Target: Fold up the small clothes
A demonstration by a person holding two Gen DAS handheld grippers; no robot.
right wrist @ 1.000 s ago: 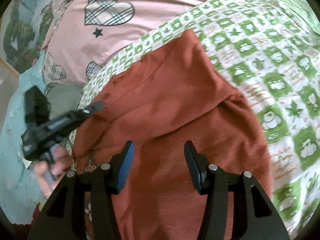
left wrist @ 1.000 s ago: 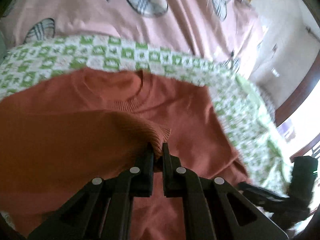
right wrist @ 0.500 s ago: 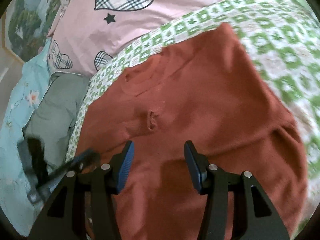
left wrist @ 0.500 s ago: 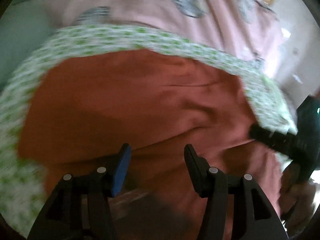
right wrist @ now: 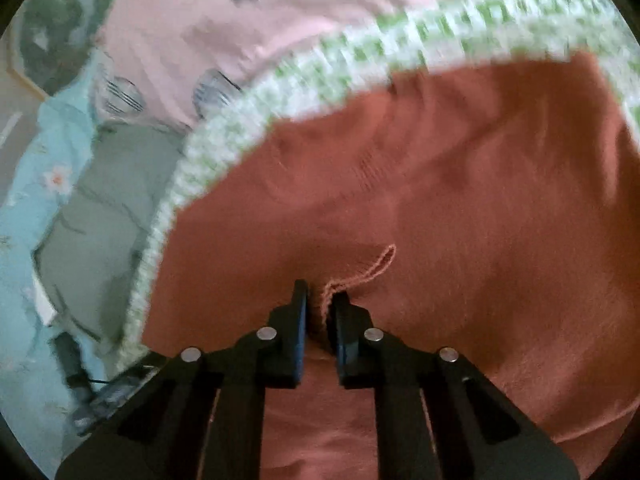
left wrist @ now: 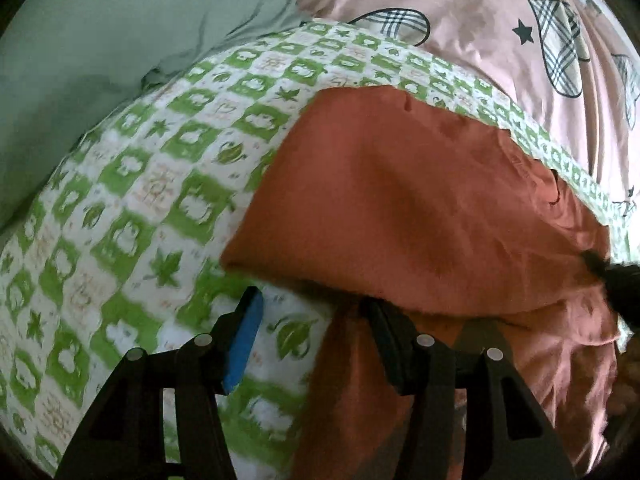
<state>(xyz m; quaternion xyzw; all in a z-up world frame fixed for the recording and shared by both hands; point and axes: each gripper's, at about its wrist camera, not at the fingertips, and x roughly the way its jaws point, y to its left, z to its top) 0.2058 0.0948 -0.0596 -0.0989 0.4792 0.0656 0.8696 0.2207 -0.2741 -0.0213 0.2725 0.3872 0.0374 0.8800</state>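
rust-orange knit sweater (right wrist: 460,184) lying flat, partly folded (ribbed cuff bunched up near front edge)

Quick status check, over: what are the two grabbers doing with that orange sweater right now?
Right gripper: jaws just closed, pinching a fold of the rust-orange sweater. Left gripper: jaws open, holding nothing, at the sweater's edge on the green checked blanket. Nothing in the way.

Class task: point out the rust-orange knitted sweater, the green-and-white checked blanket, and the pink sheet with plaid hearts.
Rust-orange knitted sweater (left wrist: 420,208): left wrist view, folded top layer.
Green-and-white checked blanket (left wrist: 160,184): left wrist view, bare patch left of sweater.
Pink sheet with plaid hearts (left wrist: 480,12): left wrist view, plain area between hearts.
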